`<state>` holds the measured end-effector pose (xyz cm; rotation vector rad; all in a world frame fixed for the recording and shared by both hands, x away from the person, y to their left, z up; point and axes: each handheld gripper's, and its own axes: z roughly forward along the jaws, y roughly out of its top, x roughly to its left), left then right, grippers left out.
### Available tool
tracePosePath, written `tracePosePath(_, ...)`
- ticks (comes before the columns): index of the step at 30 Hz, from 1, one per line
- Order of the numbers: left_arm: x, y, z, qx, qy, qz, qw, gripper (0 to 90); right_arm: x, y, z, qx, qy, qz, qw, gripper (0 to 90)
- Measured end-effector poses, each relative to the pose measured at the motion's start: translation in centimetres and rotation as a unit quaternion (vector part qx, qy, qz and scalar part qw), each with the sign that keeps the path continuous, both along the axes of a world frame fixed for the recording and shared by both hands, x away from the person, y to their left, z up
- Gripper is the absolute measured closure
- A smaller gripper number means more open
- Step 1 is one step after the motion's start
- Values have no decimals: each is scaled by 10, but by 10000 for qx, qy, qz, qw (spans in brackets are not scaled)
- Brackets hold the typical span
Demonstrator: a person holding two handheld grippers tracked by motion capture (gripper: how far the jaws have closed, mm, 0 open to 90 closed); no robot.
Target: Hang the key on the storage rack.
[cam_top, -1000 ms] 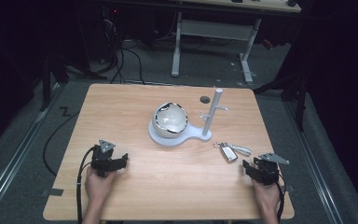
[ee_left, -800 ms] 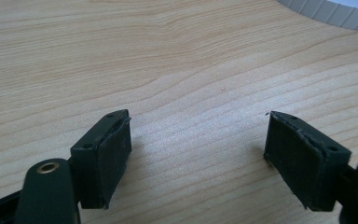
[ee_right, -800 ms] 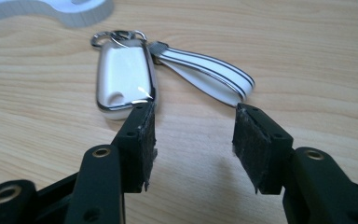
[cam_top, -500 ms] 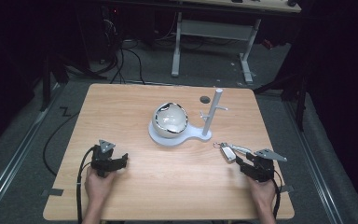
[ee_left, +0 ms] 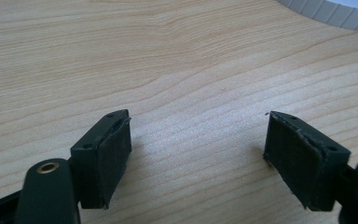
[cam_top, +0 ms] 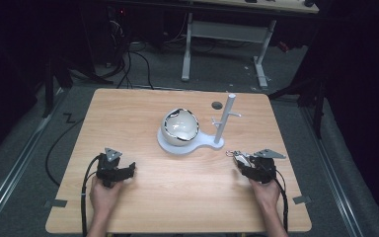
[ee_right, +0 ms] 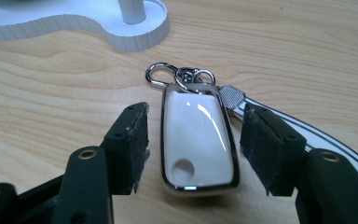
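Note:
A white key fob (ee_right: 198,135) with a chrome rim, rings and a strap lies flat on the wooden table (cam_top: 143,123). My right gripper (ee_right: 193,144) is open, its two pads either side of the fob with small gaps to it. In the high view the right gripper (cam_top: 244,164) covers most of the fob (cam_top: 238,157) at the table's right. My left gripper (cam_top: 128,170) rests near the front left, open, with only bare wood between its pads (ee_left: 198,154). A white stand (cam_top: 187,144) with a post (cam_top: 224,118) and a bowl-like round object (cam_top: 180,126) sits at the centre.
The stand's rounded base (ee_right: 98,25) lies just beyond the fob. A small dark round hole (cam_top: 217,105) is in the table behind the post. A desk frame (cam_top: 222,34) and cables stand on the floor past the far edge.
My right gripper has moved left and forward from the table's right edge until its open jaws straddle the key fob. The left gripper has stayed put.

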<state>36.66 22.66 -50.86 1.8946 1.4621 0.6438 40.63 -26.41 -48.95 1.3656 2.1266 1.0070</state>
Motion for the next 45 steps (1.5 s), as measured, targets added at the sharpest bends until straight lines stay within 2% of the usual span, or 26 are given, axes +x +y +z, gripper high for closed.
tracePosePath(8, 0, 0, 0, 1, 1, -1, 10000, 232, 8, 5, -9, -89, 111, -45, 9999, 420)
tracePosePath(12, 0, 0, 0, 0, 0, 0, 10000, 232, 9, 6, -11, -103, 106, -51, 9999, 421)
tracePosePath(14, 0, 0, 0, 0, 0, 0, 10000, 232, 10, 9, -13, -212, 87, -46, 9997, 425)
tracePosePath(19, 0, 0, 0, 0, 0, 1, 10000, 232, 12, 10, -14, -199, 35, -73, 9998, 430)
tracePosePath(25, 0, 0, 0, -1, -5, -1, 10000, 232, 18, 19, -12, -456, 40, -55, 9989, 439)
tracePosePath(30, 0, 0, 0, 0, -1, 0, 10000, 232, 22, 22, -13, -337, 4, -112, 9994, 455)
tracePosePath(33, 0, 0, 0, 1, -1, -1, 10000, 232, 22, 23, -13, -362, -17, -55, 9993, 492)
tracePosePath(42, 0, 0, 0, -3, -1, -1, 10000, 232, 20, 22, -12, -402, -25, 18, 9992, 516)
tracePosePath(44, 0, 0, 0, -2, -1, -2, 10000, 232, 20, 22, -11, -396, -41, 32, 9992, 517)
tracePosePath(45, 0, 0, 0, -2, -2, 0, 10000, 232, 18, 20, -7, -314, -106, 50, 9994, 518)
